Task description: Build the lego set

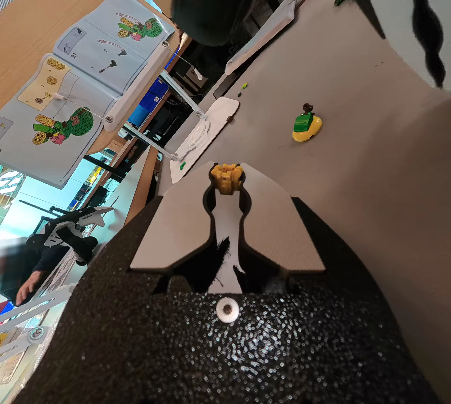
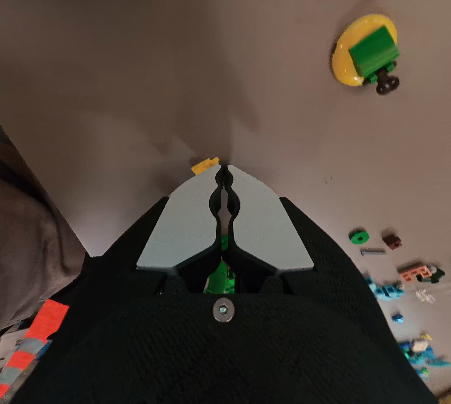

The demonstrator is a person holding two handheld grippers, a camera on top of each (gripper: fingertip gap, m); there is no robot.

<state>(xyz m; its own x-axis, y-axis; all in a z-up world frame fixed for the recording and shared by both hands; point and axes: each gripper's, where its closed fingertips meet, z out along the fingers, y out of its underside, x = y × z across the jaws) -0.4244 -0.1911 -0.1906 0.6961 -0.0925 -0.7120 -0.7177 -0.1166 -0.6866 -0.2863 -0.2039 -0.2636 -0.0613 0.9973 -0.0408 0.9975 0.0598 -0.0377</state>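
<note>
Left wrist view: yellow piece clamped between left claw tips.

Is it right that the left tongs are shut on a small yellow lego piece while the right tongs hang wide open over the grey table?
Not quite. The left tongs are indeed shut on the small yellow lego piece, but the right tongs are not wide open: the right wrist view shows their tips closed together over the grey table, with nothing visibly held between them.
</note>
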